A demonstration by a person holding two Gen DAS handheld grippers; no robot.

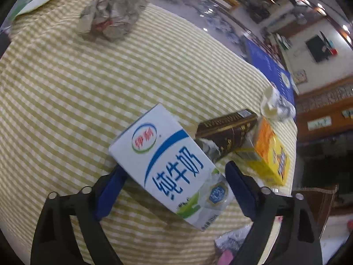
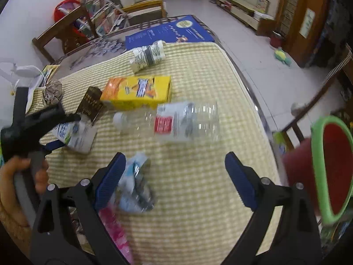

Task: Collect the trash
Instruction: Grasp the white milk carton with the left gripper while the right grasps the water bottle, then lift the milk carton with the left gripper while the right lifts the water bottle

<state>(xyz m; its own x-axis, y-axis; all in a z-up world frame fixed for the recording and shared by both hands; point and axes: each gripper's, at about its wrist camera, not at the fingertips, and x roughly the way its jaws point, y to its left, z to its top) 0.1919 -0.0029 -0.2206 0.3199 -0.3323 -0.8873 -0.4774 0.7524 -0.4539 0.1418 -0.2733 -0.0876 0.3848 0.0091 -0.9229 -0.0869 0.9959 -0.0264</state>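
Glossy rectangular milk carton (image 1: 174, 165) between wide-spread left tool (image 1: 174, 174) pads, contact unclear; right tool (image 2: 174, 172) wide, empty.

A checked-cloth table (image 2: 198, 209) bears a milk carton (image 1: 167, 165), yellow box (image 2: 136, 92), clear bottle (image 2: 176, 121) and crumpled paper (image 1: 112, 19).

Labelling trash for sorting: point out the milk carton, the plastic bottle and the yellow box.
milk carton (image 1: 174, 165), left wrist view, printed front face.
plastic bottle (image 2: 176, 121), right wrist view, red label.
yellow box (image 2: 141, 91), right wrist view, top face.

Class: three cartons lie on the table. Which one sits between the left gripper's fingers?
The white milk carton. The left gripper straddles it; the brown carton and yellow carton lie beyond.
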